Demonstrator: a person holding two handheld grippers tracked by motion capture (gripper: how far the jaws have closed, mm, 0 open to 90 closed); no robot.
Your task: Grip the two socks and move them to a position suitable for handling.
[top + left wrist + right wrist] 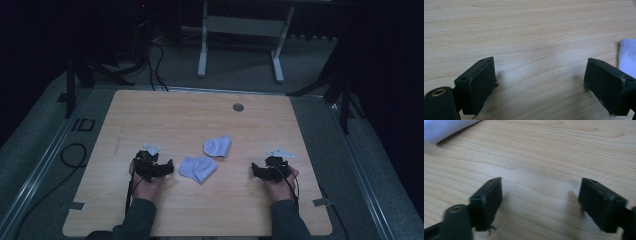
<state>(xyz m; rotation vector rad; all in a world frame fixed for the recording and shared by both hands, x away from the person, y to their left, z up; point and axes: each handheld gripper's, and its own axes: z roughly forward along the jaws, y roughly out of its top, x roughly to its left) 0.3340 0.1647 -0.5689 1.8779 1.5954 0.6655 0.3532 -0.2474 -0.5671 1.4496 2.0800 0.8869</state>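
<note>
High view shows two pale lilac socks lying on the wooden table (pixel 150 115), near its middle and a little toward the person's edge. The nearer sock (pixel 198 168) lies flat and folded between the two grippers, closer to the left one; the farther sock (pixel 217 146) sits just beyond it, toward the far edge, the two almost touching at a corner.

Both look like light, soft knit cloth: limp, easy to bunch, not fragile, and unlikely to slip from padded jaws. They will sag and fold rather than lift flat, so a pinch at a cuff or a doubled edge, where the fabric is thickest, seems the best hold; a flat middle would probably need pressing down to gather cloth.

Left gripper (pixel 167 167) rests low over bare wood, jaws spread wide with nothing between them; in the left gripper view the ribbed edge of the nearer sock (pixel 627 56) shows just past one jaw. Right gripper (pixel 255 169) also stands wide and empty above bare wood, well apart from the socks; in the right gripper view a sock (pixel 446 128) lies off at the top corner.
</note>
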